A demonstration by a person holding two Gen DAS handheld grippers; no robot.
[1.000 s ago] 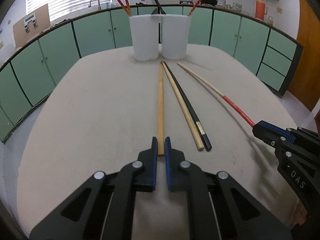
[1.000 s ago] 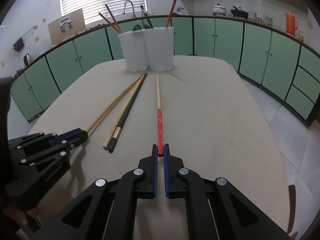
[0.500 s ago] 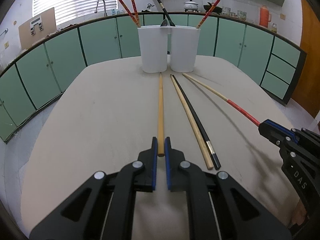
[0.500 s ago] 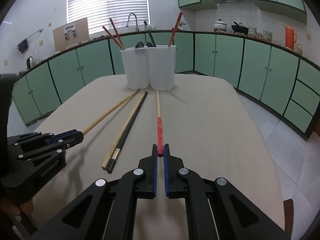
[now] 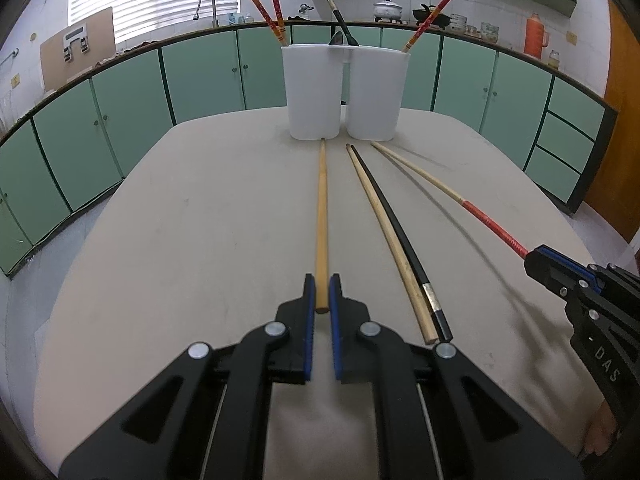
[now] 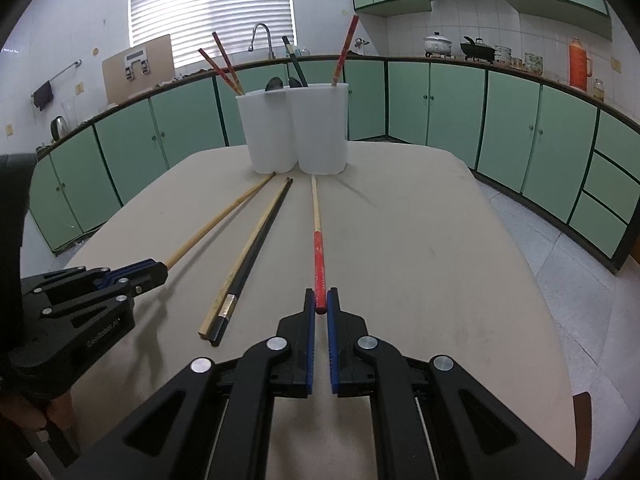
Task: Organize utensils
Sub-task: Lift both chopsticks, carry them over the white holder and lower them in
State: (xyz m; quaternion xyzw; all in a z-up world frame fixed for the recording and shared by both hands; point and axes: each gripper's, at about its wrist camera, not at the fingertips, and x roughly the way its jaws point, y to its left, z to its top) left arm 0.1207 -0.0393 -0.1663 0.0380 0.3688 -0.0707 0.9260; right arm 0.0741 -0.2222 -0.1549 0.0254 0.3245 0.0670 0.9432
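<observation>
Gripping one chopstick each: left gripper [image 5: 322, 294] has its fingers [image 5: 307, 312] clamped on the near end of the plain wooden chopstick [image 5: 321, 216], right gripper [image 6: 321, 300] has its fingers [image 6: 333, 312] clamped on the red end of the red-handled chopstick [image 6: 319, 256]. Both sticks run long axis straight away from their grippers, thin tips pointing at the two white holders [image 5: 344, 92] at the far end of the bench [image 5: 180, 240]. Wooden chopstick tip sits right at the base of the left holder; can't tell if it touches. Red-handled one ends just short of the right holder. Between them a pale chopstick [image 5: 390, 240] and a black chopstick [image 5: 400, 236] lie flat on the bench, side by side and touching along most of their length, same heading, blunt ends toward the grippers. Holders stand upright and touching, already carrying red chopsticks [image 5: 266, 12], another red one [image 5: 426, 24] and a dark ladle-type handle [image 5: 340, 20]. Bench top is plain beige with rounded corners. Room is a kitchen: green cupboards [image 6: 512, 128] all round, window with blinds [image 6: 212, 4], tap [image 6: 262, 38], pots [image 6: 438, 44] and an orange flask [image 6: 580, 64] on the worktop, white tiled wall.
</observation>
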